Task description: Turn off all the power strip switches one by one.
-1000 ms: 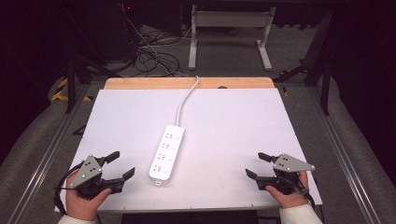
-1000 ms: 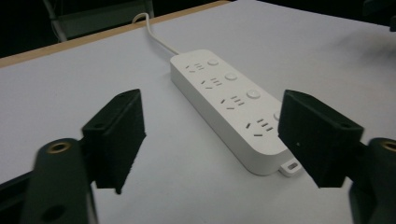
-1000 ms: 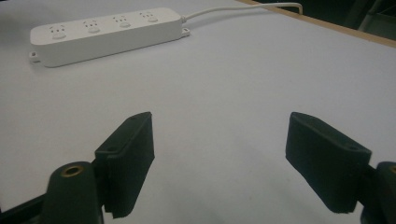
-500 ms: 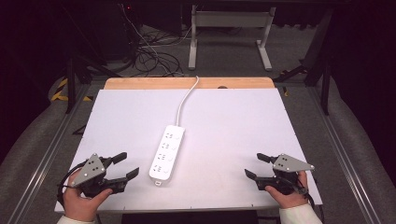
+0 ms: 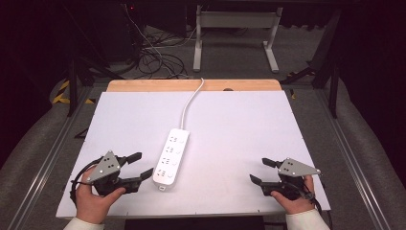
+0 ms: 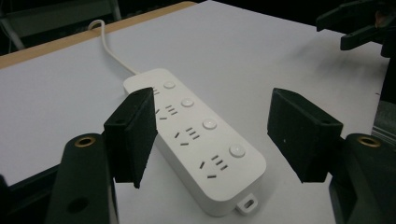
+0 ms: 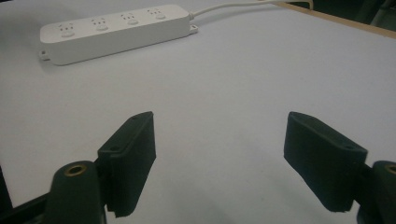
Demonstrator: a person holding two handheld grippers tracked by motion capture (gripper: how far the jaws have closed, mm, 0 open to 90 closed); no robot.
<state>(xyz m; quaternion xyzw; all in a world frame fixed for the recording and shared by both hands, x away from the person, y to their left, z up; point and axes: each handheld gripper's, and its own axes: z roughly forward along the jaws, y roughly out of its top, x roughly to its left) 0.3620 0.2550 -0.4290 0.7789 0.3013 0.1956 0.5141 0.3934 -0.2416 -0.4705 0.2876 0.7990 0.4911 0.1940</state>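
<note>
While both hands rest near the tabletop's (image 5: 239,124) near edge: nothing is gripped by either tool.
Left gripper (image 5: 136,165): fingers (image 6: 131,133) spread wide, released, holding nothing; it sits just beside the near end of the power strip, apart from it.
Right gripper (image 5: 261,170): fingers (image 7: 130,156) also spread wide and released; bare white surface lies between them.
Power strip (image 5: 171,155): white, four outlets with four round buttons, flat on the tabletop, straight ahead of the left fingers and well apart from the right ones.
Cord (image 5: 190,103): white, running from the strip's far end over the tabletop's wooden far edge.
Containers: I can see none to report.
</note>
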